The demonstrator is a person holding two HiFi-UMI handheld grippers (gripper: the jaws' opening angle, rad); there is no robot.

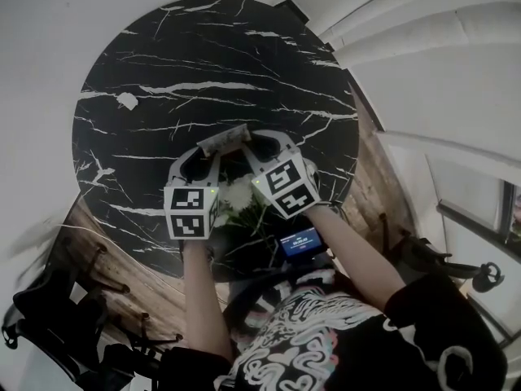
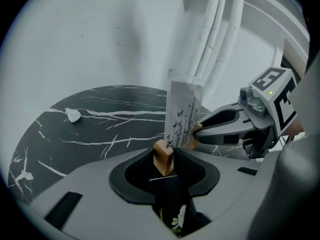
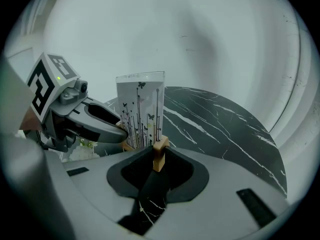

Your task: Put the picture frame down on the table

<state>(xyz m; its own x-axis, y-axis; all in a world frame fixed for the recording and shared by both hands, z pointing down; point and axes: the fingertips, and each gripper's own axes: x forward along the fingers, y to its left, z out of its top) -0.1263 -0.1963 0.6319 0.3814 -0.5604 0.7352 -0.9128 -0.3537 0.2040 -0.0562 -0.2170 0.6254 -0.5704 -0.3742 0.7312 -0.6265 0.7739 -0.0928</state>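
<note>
A clear picture frame (image 1: 221, 141) printed with black stems and butterflies stands upright between both grippers over the round black marble table (image 1: 203, 55). My left gripper (image 2: 164, 159) is shut on one of the frame's wooden feet (image 2: 163, 156); the clear pane (image 2: 182, 111) rises just beyond it. My right gripper (image 3: 159, 156) is shut on the other wooden foot (image 3: 159, 153) below the pane (image 3: 140, 109). In the head view the left gripper (image 1: 203, 147) and right gripper (image 1: 254, 141) meet at the frame from either end. Whether the feet touch the tabletop I cannot tell.
A small white scrap (image 1: 128, 100) lies on the table's left part. White flowers (image 1: 238, 194) sit under the grippers near the table's front edge, and a small lit screen (image 1: 299, 241) is beside them. Wooden floor (image 1: 155, 287) and white curved furniture (image 1: 423, 31) surround the table.
</note>
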